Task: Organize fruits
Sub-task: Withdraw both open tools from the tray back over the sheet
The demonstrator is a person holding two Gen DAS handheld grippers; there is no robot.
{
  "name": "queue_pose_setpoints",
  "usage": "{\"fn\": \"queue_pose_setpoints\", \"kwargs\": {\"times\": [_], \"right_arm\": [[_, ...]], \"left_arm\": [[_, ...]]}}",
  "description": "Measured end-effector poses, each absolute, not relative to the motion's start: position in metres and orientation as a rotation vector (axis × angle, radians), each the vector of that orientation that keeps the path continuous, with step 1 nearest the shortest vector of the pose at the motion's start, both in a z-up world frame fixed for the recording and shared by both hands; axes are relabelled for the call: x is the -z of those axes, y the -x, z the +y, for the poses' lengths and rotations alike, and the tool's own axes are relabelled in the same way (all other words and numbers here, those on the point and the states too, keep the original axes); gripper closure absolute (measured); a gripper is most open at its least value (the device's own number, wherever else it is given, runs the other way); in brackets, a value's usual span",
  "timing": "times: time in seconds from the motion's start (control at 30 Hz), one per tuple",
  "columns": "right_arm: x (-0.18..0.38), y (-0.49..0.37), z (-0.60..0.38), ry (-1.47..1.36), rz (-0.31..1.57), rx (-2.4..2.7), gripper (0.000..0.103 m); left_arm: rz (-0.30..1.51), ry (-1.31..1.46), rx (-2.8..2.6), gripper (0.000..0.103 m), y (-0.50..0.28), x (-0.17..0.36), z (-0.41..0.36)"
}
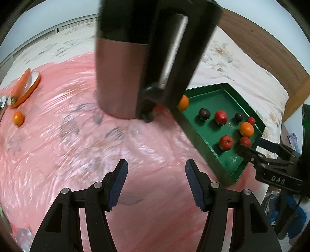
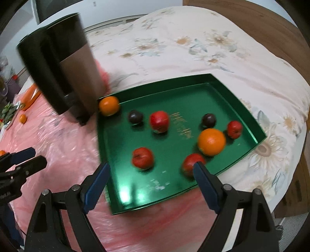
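Observation:
A green tray [image 2: 222, 93] lies on the bed and holds several fruits: two oranges [image 2: 211, 142], several red apples [image 2: 159, 121] and two dark plums [image 2: 135, 116]. The tray also shows in the left wrist view [image 1: 211, 100], at the right. My right gripper [image 2: 151, 186] is open and empty, hovering over the tray's near edge; it shows in the left wrist view [image 1: 251, 149] beside the tray. My left gripper [image 1: 156, 186] is open and empty above the pink sheet [image 1: 67, 135]. A small orange [image 1: 18, 118] lies loose at the far left.
A tall kettle [image 1: 124, 73] with a black handle stands on the sheet just left of the tray. An orange-rimmed plate [image 1: 32, 85] with a carrot [image 1: 20, 86] sits at the far left. A wooden headboard [image 2: 251, 17] runs behind the floral bedding.

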State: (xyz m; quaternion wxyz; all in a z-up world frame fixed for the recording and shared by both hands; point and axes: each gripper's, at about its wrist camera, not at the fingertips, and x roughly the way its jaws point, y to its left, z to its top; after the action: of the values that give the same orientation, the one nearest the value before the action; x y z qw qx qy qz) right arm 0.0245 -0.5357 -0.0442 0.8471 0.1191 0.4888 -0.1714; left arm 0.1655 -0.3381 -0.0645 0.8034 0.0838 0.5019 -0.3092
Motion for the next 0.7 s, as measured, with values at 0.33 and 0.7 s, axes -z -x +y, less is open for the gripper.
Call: {"fn": "queue_pose_setpoints", "kwargs": {"times": [0.33,0.7], "right_arm": [[0.049,-0.033,-0.478,-0.239,1.077,0.260,0.000],[0.051,-0.054,-0.412,-0.195,1.103,0.124,0.000]], "left_arm": [[1.125,-0.174,0.583,0.040,-0.173,0.063,-0.291],[1.131,-0.105,0.494,0.032,-0.175,0.060,-0.227]]}}
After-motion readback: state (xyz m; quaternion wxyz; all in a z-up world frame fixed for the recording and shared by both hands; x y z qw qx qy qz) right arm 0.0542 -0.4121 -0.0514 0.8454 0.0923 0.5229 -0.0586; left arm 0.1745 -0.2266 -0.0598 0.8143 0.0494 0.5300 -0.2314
